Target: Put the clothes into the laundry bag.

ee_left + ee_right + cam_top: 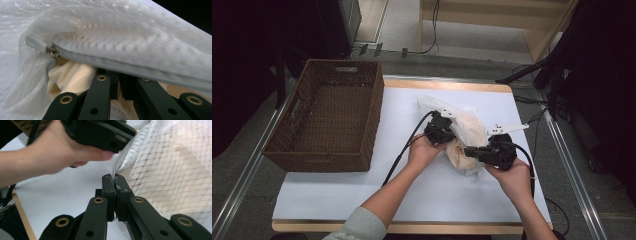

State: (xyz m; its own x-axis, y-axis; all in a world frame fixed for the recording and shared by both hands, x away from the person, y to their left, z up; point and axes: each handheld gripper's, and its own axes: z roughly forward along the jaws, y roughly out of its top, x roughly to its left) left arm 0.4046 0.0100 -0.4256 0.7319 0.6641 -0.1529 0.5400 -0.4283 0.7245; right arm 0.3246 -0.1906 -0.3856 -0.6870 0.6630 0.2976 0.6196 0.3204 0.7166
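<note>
Tongs pinch soft white mesh bag.

My rig from up top: the left gripper and right gripper are both chunky matte black units, each with a pale grey three-cornered plate on top. A black cable trails off the back of each one. Up close, the right gripper's jaws are flat black link bars pinned with brass-coloured rivets, plus small dark screw holes lower down. My left arm wears a light grey knit sleeve; the right forearm is bare.
</note>
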